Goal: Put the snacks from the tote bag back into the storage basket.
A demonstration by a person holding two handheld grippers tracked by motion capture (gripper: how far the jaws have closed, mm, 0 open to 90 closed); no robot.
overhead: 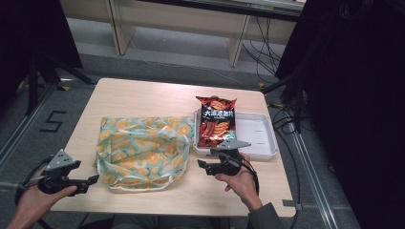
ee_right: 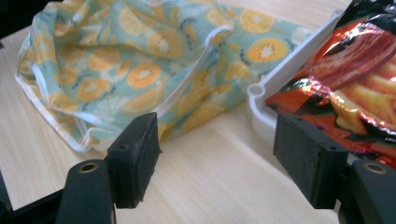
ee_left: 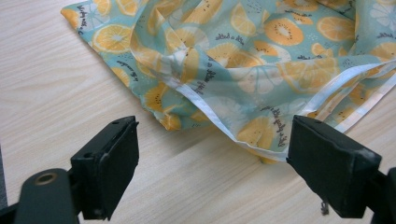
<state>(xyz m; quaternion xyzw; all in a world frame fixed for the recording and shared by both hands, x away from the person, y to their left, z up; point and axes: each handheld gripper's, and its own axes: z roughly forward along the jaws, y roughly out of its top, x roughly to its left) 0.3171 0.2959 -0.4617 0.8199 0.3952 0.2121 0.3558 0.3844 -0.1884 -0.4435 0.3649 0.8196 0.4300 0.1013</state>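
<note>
On the surface [overhead: 143, 95] the citrus-print bag [overhead: 143, 150] is lying crumpled, its white-edged mouth gaping toward you. Right of it, the white tray [overhead: 260, 136] is carrying a red snack packet [overhead: 216, 121]. You are holding the left gripper [overhead: 90, 180] and right gripper [overhead: 201, 164] with fingers apart, gripping nothing.

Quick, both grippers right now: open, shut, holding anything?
Left gripper: open, holding nothing, near the fruit-print bag.
Right gripper: open, holding nothing, beside the chip packet.
</note>
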